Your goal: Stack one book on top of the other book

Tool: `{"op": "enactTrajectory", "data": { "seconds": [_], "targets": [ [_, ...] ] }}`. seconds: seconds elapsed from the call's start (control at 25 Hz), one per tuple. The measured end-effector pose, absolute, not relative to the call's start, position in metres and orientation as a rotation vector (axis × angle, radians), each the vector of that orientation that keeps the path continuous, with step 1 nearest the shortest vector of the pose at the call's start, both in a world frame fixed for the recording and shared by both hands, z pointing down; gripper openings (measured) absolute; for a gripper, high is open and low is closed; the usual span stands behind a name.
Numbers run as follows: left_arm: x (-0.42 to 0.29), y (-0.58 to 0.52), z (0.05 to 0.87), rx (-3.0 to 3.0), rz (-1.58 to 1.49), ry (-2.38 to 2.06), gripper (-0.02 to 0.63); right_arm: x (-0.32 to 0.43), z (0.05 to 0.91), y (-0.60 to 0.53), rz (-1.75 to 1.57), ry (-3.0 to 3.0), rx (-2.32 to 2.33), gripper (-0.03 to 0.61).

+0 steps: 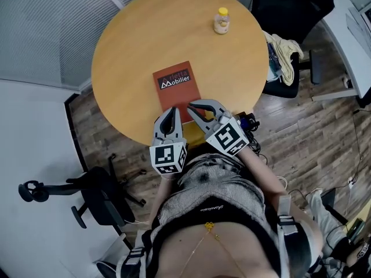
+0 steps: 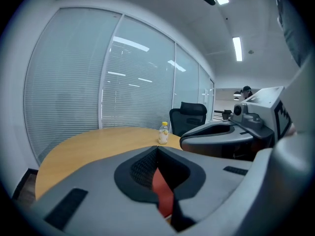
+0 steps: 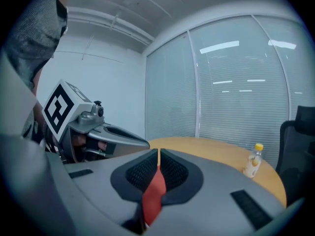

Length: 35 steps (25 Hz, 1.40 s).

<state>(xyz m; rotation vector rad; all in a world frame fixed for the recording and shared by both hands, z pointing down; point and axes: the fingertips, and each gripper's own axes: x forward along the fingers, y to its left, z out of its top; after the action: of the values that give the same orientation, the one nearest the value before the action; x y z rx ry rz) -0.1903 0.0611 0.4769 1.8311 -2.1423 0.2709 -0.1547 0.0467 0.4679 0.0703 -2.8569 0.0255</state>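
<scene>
The round wooden table point(image 1: 127, 45) carried a red book point(image 1: 175, 84) at its near edge, right in front of me, its printed cover facing up. My left gripper point(image 1: 172, 110) was clenched on the book's near end, the red cover pinched between the pads. My right gripper point(image 1: 191, 105), just beside it, was clamped on that same end. A small yellow-capped bottle point(image 1: 221, 21) stood upright near the far edge, well apart from the book.
</scene>
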Motion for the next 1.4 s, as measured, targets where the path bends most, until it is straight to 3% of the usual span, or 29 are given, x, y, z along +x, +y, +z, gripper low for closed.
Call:
{"op": "enactTrajectory", "data": {
  "seconds": [0.28, 0.52, 1.4],
  "targets": [
    [-0.188, 0.058, 0.418, 1.904, 0.195, -2.262, 0.021, -0.153, 0.410, 0.055, -0.196, -2.960, 0.055, 0.031],
    [-0.182, 0.061, 0.384, 1.954, 0.128, -2.361, 0.021, -0.146, 0.393, 0.058, -0.185, -3.004, 0.080, 0.031],
    [-0.167, 0.061, 0.395, 1.953, 0.110, -2.303, 0.021, -0.136, 0.400, 0.055, -0.126, -2.989, 0.118, 0.031]
  ]
}}
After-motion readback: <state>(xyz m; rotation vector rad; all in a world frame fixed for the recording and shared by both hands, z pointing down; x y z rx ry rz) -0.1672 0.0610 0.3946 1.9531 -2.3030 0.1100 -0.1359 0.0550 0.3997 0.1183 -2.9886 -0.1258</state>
